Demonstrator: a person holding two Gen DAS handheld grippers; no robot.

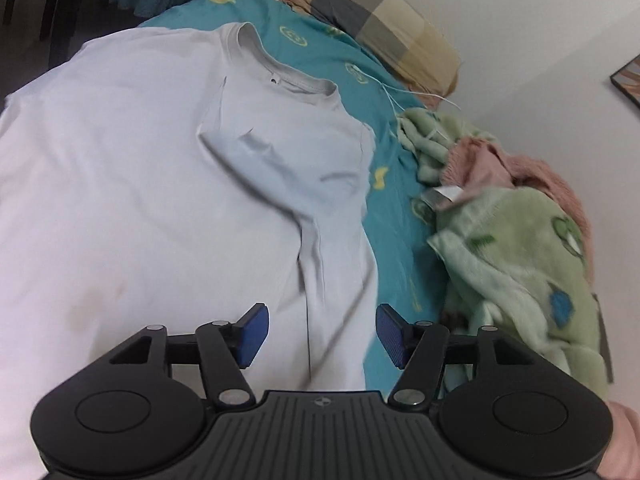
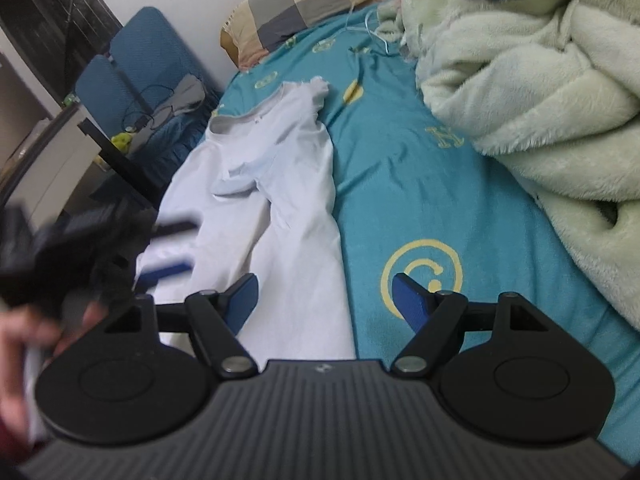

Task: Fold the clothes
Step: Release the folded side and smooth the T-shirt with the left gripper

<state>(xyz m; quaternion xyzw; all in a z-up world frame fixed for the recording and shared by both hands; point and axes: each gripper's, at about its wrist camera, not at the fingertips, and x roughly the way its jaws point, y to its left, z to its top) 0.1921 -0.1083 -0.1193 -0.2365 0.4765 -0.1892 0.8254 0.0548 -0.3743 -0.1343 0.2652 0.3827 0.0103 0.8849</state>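
Note:
A white T-shirt (image 1: 140, 168) lies on the teal bed sheet (image 1: 384, 148), collar toward the pillows, with its right side and sleeve folded in over the body. My left gripper (image 1: 322, 334) is open and empty, hovering above the folded right edge near the hem. In the right wrist view the same shirt (image 2: 288, 200) lies left of centre. My right gripper (image 2: 324, 300) is open and empty, straddling the shirt's right edge and the sheet (image 2: 420, 200). The left gripper (image 2: 160, 252) shows blurred at the left of that view, over the shirt.
A fluffy green blanket (image 1: 516, 248) with a pink towel (image 1: 520, 168) is heaped along the bed's right side; it also shows in the right wrist view (image 2: 532, 92). A checked pillow (image 1: 384, 20) lies at the head. A blue chair (image 2: 136, 68) stands beside the bed.

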